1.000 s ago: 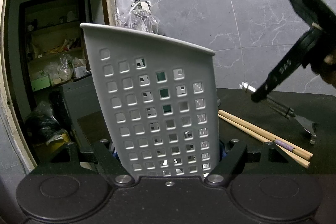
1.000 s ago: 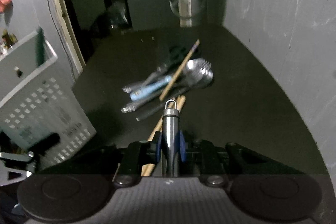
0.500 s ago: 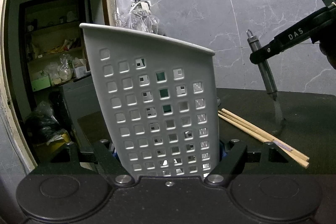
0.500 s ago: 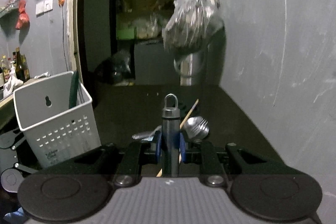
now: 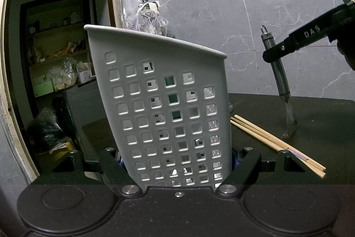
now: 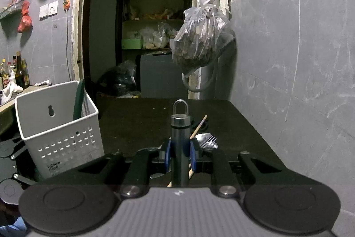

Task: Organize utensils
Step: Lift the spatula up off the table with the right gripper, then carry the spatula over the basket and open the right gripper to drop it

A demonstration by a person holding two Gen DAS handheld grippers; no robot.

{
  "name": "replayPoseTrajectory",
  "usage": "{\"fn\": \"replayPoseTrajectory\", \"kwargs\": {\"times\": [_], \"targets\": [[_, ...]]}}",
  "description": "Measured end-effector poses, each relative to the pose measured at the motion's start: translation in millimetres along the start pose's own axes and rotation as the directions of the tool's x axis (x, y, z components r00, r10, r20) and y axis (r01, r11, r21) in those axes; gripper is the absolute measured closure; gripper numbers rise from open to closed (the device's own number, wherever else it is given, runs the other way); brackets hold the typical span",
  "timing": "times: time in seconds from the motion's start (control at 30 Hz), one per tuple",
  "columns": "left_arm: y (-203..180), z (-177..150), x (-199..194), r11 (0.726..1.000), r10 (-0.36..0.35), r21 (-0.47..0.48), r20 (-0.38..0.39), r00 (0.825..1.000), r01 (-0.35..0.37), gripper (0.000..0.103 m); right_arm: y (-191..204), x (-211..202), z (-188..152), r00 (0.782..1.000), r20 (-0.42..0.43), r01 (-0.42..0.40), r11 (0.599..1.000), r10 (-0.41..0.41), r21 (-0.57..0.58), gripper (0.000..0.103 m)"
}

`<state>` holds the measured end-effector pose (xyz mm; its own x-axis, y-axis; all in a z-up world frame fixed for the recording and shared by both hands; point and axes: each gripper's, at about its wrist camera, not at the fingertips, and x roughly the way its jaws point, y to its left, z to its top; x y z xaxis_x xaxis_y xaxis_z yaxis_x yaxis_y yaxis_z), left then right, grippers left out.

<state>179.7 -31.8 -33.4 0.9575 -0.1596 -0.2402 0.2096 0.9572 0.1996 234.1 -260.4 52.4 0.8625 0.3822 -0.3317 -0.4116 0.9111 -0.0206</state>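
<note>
Utensil (image 6: 180, 143), now lifted upright off counter (image 6: 137, 126), clamped in right hand-held gripper (image 6: 180, 153), ready for basket (image 5: 168, 108) gripped by left hand-held gripper (image 5: 177, 167).

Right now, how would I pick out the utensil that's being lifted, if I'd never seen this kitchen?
Find the dark countertop against the grey marbled wall, with a white perforated basket at its left. The metal-handled utensil is held upright above the counter between the right gripper's blue-padded fingers. Unlike the forks and chopsticks lying flat, it stands vertical, its hanging loop on top.
</note>
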Motion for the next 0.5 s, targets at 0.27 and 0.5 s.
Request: {"fn": "replayPoseTrajectory", "kwargs": {"times": [0.27,0.5], "targets": [[0,0,0,1.0,0.0,0.0,0.001,1.0,0.0,0.024,11,-15,12,0.998,0.061,-0.015,0.999,0.016,-0.029,0.083],[0,0,0,1.0,0.001,0.002,0.0,1.0,-0.001,0.024,30,-28,48,0.979,0.185,-0.074,0.993,0.091,-0.097,0.083]]}}
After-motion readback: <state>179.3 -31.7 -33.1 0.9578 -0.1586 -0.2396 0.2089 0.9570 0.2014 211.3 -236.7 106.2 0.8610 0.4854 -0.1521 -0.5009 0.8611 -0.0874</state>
